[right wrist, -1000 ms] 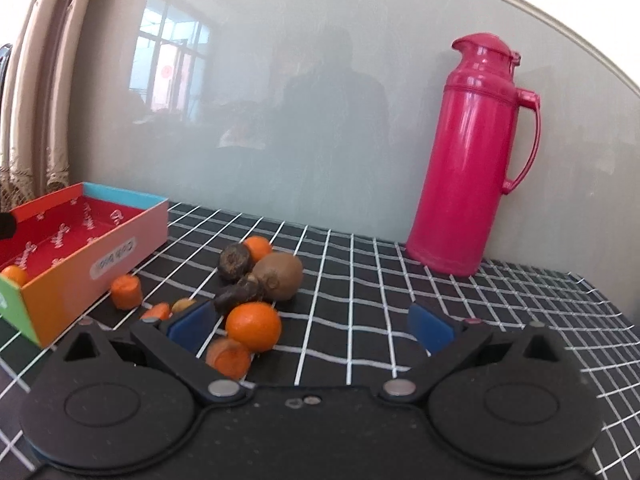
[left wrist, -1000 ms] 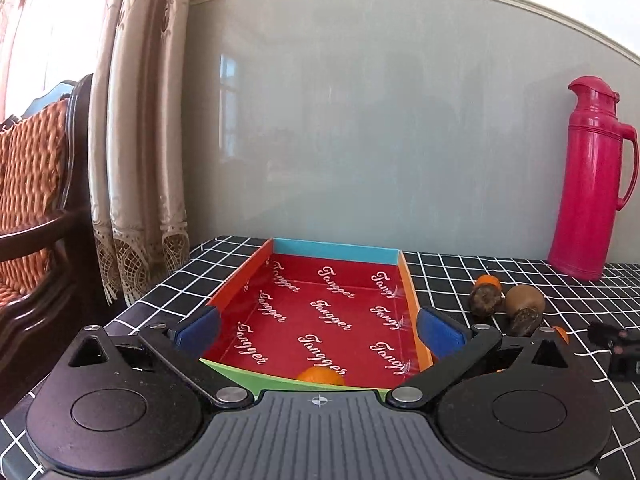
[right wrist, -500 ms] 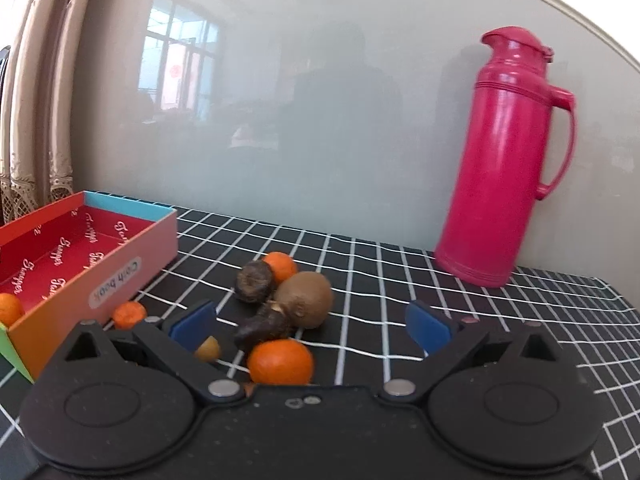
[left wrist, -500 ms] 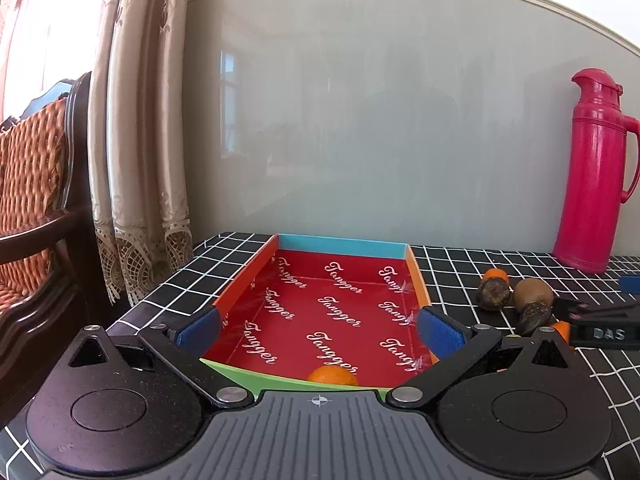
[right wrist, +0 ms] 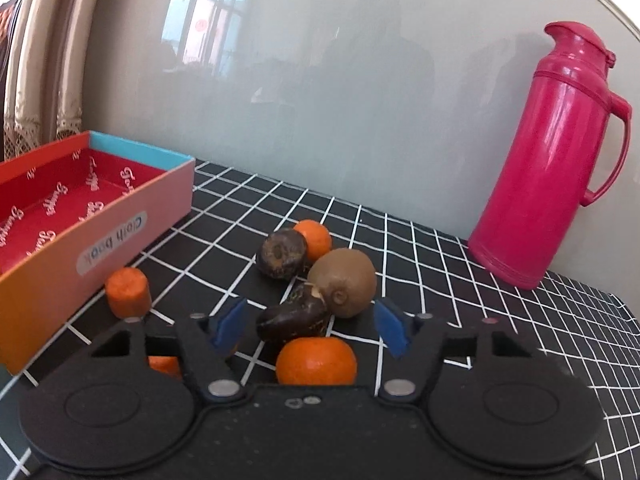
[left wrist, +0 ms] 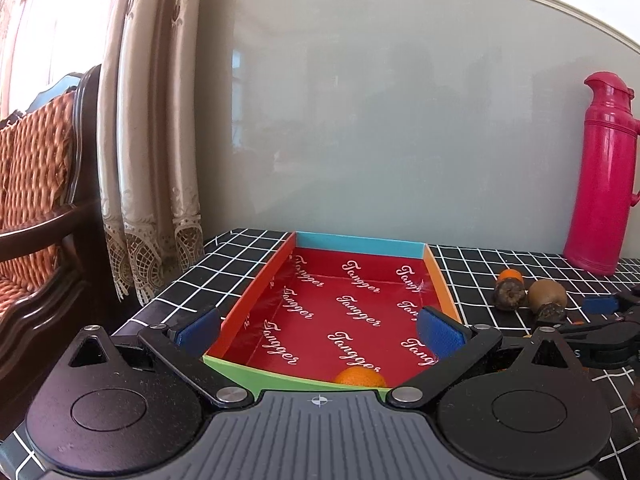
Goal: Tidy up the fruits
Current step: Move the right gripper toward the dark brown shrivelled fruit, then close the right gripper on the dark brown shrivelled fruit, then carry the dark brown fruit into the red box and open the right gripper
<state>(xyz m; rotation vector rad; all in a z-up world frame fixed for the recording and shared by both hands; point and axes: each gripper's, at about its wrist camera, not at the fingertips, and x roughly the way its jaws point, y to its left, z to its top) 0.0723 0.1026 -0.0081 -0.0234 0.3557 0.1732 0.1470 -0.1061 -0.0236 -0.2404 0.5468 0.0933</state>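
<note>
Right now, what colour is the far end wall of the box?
Light blue; the box's far wall shows best in the left wrist view.

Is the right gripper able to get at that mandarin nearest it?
Probably yes. The right gripper has just been closing, with the mandarin between its blue pads, neither visibly touching it yet. A dark fruit lies just beyond and might get nudged.

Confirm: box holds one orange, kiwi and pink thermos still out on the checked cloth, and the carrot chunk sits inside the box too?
Not quite. The carrot chunk is outside the box, on the checked cloth against the box's outer wall, as the right wrist view shows. The rest holds: one orange in the box, kiwi and pink thermos on the cloth.
</note>
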